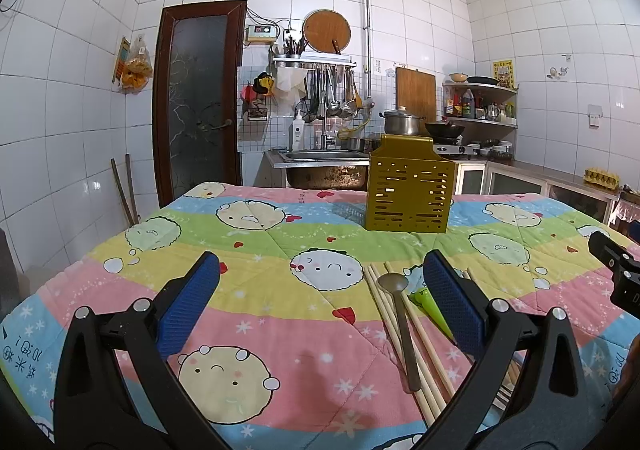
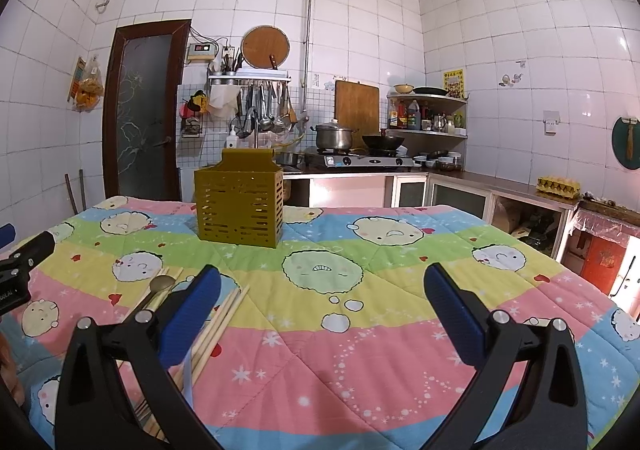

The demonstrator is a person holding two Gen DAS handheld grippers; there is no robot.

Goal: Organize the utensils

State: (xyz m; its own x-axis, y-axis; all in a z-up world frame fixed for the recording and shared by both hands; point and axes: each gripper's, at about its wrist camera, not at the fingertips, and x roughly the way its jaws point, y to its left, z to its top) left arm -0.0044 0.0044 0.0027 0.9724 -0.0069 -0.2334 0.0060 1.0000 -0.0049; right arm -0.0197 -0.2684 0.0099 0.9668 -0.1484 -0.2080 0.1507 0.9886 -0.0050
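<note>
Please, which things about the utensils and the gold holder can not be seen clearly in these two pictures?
- Holder inside: both wrist views see only its slotted walls, so its contents are hidden.
- Chopsticks: left view, the right finger covers some; exact count unclear.
- Green utensil: left view, mostly behind that finger; its type is unclear.
- Spoon: right view, handle hidden behind the left finger.

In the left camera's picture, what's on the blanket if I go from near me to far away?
Spoon lying on the chopsticks → green utensil beside them → gold slotted utensil holder standing farthest back.
</note>
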